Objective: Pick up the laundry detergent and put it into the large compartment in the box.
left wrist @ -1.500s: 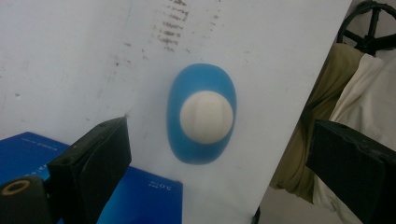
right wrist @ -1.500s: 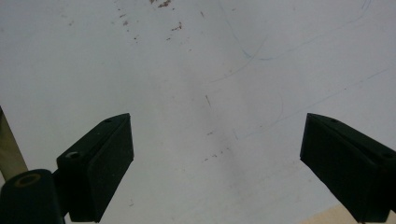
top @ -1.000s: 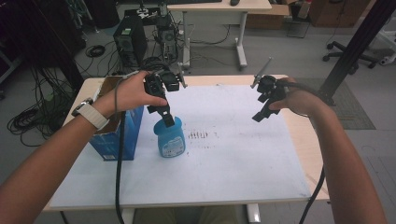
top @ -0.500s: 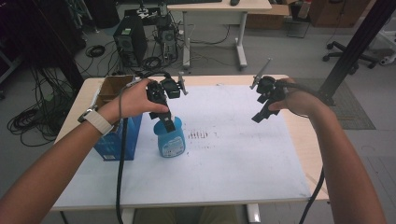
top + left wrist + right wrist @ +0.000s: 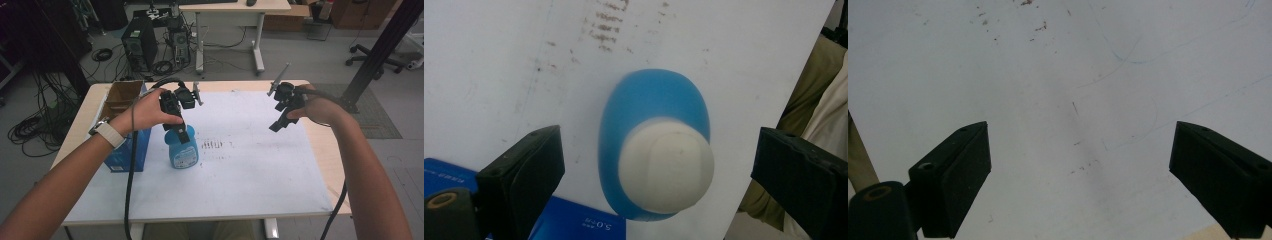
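High view: blue bottle (image 5: 183,150) stands upright on the white sheet (image 5: 250,165), at about 9 o'clock from table centre, just beside a blue carton (image 5: 125,152) on its 9 o'clock side. An open cardboard box (image 5: 120,95) sits beyond the carton at 11 o'clock. Left gripper (image 5: 179,131) hangs directly over the bottle top. Right gripper (image 5: 278,125) is held above bare sheet at 2 o'clock, well apart from the bottle.

Left gripper view: looking straight down on the bottle (image 5: 655,145); white cap (image 5: 666,165) centred between the jaws. Jaws wide open, one either side of the cap, touching nothing, holding nothing.

Right gripper view: jaws spread wide over marked white sheet (image 5: 1073,75); nothing between them.

Judgement: plastic bottle, rigid at the cap and neck, walls likely to flex if squeezed; smooth, so possibly slippery. Fill level cannot be told, so weight unknown. Best hold looks to be the cap or the neck just under it, where the body narrows.
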Demonstrator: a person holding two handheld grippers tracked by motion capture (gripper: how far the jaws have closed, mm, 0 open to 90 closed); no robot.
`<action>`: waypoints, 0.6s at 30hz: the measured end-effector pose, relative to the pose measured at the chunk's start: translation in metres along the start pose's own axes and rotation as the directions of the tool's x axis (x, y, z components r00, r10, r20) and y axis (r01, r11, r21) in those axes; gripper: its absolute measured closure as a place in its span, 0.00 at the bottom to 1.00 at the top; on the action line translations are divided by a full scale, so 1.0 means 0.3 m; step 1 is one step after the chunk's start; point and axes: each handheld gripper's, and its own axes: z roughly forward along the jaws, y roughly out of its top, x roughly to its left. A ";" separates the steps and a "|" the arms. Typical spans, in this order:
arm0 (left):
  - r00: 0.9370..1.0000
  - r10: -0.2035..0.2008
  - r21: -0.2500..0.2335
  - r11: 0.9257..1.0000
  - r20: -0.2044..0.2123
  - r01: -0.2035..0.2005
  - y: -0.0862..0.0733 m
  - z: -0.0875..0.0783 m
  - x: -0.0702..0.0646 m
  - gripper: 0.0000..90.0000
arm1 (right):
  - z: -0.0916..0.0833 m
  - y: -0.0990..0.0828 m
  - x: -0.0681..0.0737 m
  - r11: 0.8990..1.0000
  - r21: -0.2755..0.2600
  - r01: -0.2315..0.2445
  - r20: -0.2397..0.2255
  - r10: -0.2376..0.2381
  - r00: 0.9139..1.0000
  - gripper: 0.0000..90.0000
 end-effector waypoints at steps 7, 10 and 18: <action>1.000 -0.008 0.013 1.000 0.001 0.008 -0.004 0.034 0.003 0.08 | 0.003 -0.003 0.000 1.000 0.002 -0.004 -0.002 0.004 1.000 0.11; 1.000 -0.007 0.011 1.000 -0.004 0.007 -0.004 0.040 0.003 0.08 | 0.005 -0.002 0.001 1.000 0.000 -0.003 -0.003 0.003 1.000 0.11; 1.000 0.000 0.019 1.000 0.000 0.000 0.001 0.065 0.002 0.10 | 0.008 -0.002 0.001 1.000 0.001 -0.003 -0.005 0.003 1.000 0.11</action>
